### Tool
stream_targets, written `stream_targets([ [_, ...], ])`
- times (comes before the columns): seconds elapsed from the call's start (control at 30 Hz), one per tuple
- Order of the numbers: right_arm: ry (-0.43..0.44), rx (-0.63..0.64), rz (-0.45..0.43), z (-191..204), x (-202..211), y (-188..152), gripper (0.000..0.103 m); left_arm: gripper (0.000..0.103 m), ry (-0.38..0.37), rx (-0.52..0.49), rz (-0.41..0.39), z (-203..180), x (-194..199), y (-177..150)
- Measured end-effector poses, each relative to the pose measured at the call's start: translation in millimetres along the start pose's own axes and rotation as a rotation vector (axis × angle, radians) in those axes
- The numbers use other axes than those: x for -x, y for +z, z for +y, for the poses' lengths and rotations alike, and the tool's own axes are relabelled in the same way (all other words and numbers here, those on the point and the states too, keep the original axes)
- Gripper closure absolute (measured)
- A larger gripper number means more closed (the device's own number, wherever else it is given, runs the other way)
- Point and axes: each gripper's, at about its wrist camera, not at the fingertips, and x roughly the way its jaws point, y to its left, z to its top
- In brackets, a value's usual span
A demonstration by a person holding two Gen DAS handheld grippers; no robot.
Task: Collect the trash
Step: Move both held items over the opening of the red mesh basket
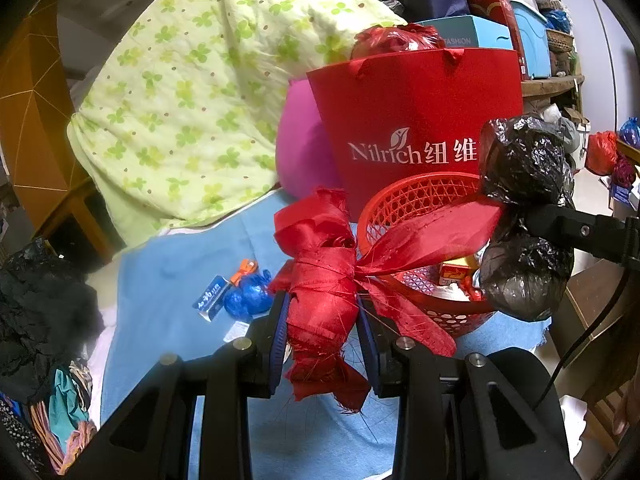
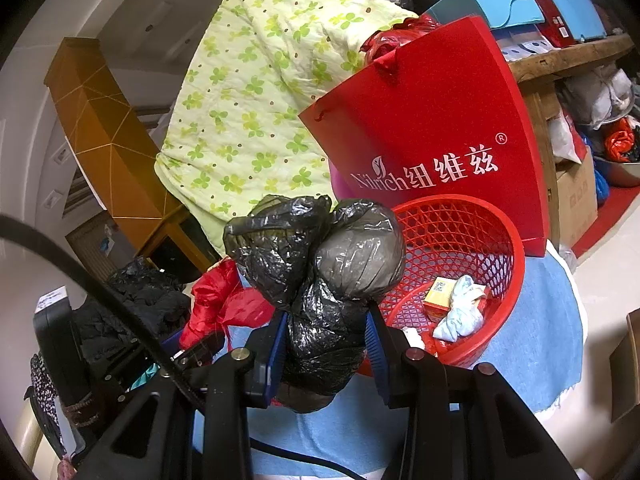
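While both hands hold level, the left gripper [image 1: 322,316] pinches a frayed red satin ribbon bundle [image 1: 324,264] between its blue pads, just in front of the red plastic mesh basket [image 1: 404,200]. Beside it, the right gripper [image 2: 326,344] is clamped on a crumpled black plastic bag wad [image 2: 320,256], held near the basket's rim. Inside the basket lie a small yellow box [image 2: 438,294] and a pale blue crumpled tissue [image 2: 460,316]. Loose blue wrappers [image 1: 244,296] rest on the light blue cloth [image 1: 172,280].

The red paper bag [image 2: 432,128] reads "Nilrich 纽维兹" with an ® mark; the teal box [image 1: 460,32] reads "FASHION".
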Motion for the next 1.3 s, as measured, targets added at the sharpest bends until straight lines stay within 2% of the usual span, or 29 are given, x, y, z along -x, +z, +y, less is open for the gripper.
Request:
stream_targets([
  [0.43, -0.012, -0.016, -0.009, -3, 4, -1, 0.064, 0.068, -0.008, -0.016, 0.008, -8, -6, -1],
  [0.67, -0.033, -0.036, -0.029, -12, 12, 2, 0.064, 0.068, -0.023, -0.044, -0.016, -17, -3, 5],
  [0.83, -0.053, -0.053, -0.049, -23, 18, 7, 0.064, 0.068, -0.066, -0.042, -0.021, -20, -2, 13],
  [1.13, -0.096, -0.086, -0.097, -45, 33, 19, 0.064, 0.068, -0.230, 0.010, -0.034, -16, -9, 33],
  [1.3, -0.116, -0.089, -0.111, -49, 35, 24, 0.064, 0.068, -0.229, 0.021, -0.027, -19, -17, 39],
])
